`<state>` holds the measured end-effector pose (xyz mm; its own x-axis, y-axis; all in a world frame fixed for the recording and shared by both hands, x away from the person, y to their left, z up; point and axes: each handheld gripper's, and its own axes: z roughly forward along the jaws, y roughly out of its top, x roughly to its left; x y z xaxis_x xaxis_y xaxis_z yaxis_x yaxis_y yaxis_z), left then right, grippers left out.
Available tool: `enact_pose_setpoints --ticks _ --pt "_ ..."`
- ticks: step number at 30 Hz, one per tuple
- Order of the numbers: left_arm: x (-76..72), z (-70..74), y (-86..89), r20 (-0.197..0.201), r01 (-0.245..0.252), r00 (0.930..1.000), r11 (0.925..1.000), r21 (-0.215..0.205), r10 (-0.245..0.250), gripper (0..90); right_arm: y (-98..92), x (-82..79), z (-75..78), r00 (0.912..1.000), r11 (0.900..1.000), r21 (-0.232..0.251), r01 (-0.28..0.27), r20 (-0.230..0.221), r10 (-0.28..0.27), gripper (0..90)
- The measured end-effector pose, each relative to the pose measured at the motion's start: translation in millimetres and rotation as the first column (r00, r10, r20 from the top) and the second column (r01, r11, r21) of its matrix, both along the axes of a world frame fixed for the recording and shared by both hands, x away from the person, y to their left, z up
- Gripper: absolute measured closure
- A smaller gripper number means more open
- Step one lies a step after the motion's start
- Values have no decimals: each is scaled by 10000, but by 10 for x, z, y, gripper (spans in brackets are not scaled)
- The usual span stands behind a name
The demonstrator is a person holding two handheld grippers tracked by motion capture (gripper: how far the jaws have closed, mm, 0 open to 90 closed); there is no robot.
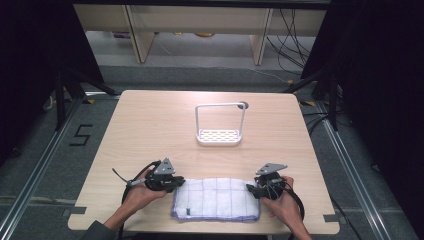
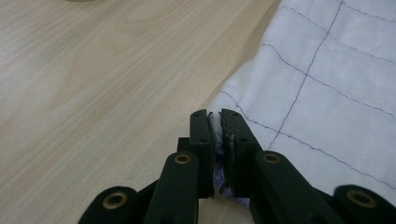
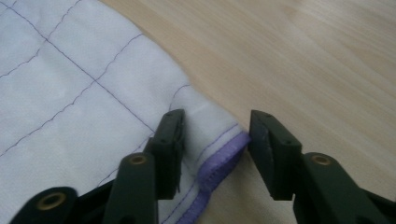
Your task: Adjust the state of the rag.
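The cloth (image 1: 216, 198) is soft white fabric, quilted by thin purple stitching into squares, with a woven purple hem (image 3: 219, 169) that looks slightly ribbed. Under the cloth, the table (image 1: 150, 130) is pale wood-grain laminate, smooth with a low sheen. Beyond the cloth, the rack (image 1: 220, 125) looks like white-coated metal, smooth and matt. The jaws gripping the cloth's ends are matt black plastic with brass-coloured rivets.

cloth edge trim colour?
Purple binding on the white cloth, clearest in the right gripper view.
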<state>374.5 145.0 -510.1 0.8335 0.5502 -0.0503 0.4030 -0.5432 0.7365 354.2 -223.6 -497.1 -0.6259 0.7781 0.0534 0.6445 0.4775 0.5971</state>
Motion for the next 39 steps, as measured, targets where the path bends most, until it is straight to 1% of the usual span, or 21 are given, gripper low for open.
enact_pose_setpoints --ticks 1,2,3,5,6,9,11,13,16,17,20,22,23,25,26,28,32,35,36,38,39 --pt "0 0 0 0 0 10000 10000 0 0 831 0 0 0 10000 10000 0 0 0 0 603" --pt "-3 -1 0 11 -44 10000 10000 -24 44 832 -9 25 -23 9998 9998 127 -132 148 130 683" --pt "-3 -2 2 -1 -11 10000 10000 -40 11 832 -9 25 -23 9998 9998 127 -132 148 130 683" --pt "-8 -4 7 -117 17 9999 10000 -74 -17 843 -5 33 -2 9997 9994 251 -237 -97 240 784" --pt "-13 -6 13 -192 4 9998 9999 -128 -7 846 7 33 -12 9997 9991 327 -257 19 256 805" --pt "-41 2 38 -162 109 9998 9999 25 -109 850 19 27 24 9995 9993 227 -300 -106 303 827" --pt "-83 11 45 -108 241 9997 9997 105 -240 854 20 61 62 9991 9986 316 -426 73 424 833" --pt "-145 14 42 -198 196 9996 9997 -123 -198 855 33 116 121 9989 9982 415 -426 223 417 834" --pt "-208 24 80 -323 526 9981 9985 -180 -532 856 90 227 187 9984 9984 268 -489 307 481 834" --pt "-243 14 83 -472 429 9979 9984 -368 -446 856 100 288 199 9965 9974 14 -727 426 726 834" --pt "-340 5 83 -677 637 9954 9956 -685 -683 855 192 434 229 9967 9970 -169 -760 258 765 834" --pt "-450 0 20 -662 923 9932 9940 -587 -962 855 310 615 232 9919 9921 -661 -1062 632 1104 833" --pt "-450 0 20 -662 923 9932 9940 -587 -962 855 310 615 232 9919 9921 -661 -1062 632 1104 833" --pt "-509 -11 -35 -708 950 9925 9931 -688 -999 855 463 773 227 9880 9856 -1119 -1265 749 1353 832" --pt "-531 -8 -54 -752 989 9917 9925 -714 -1042 855 463 773 227 9880 9856 -1119 -1265 749 1353 832" --pt "-581 -10 -98 -751 1089 9905 9908 -803 -1149 855 594 904 233 9815 9735 -1561 -1672 669 1793 830" --pt "-653 -11 -181 -673 1317 9881 9872 -900 -1379 854 731 1061 194 9756 9641 -1758 -1990 573 2118 813" --pt "-688 -10 -264 -676 1431 9863 9844 -1023 -1504 854 793 1121 173 9794 9679 -1668 -1881 417 1975 803" --pt "-692 -12 -284 -579 1575 9849 9833 -912 -1631 854 859 1166 148 9764 9632 -1756 -2036 354 2129 796" --pt "-724 -26 -336 -695 1599 9834 9814 -1064 -1677 853 882 1192 134 9713 9567 -1879 -2222 431 2341 790" --pt "-726 -25 -347 -589 1598 9844 9828 -930 -1656 853 913 1196 122 9737 9588 -1864 -2145 358 2248 788"
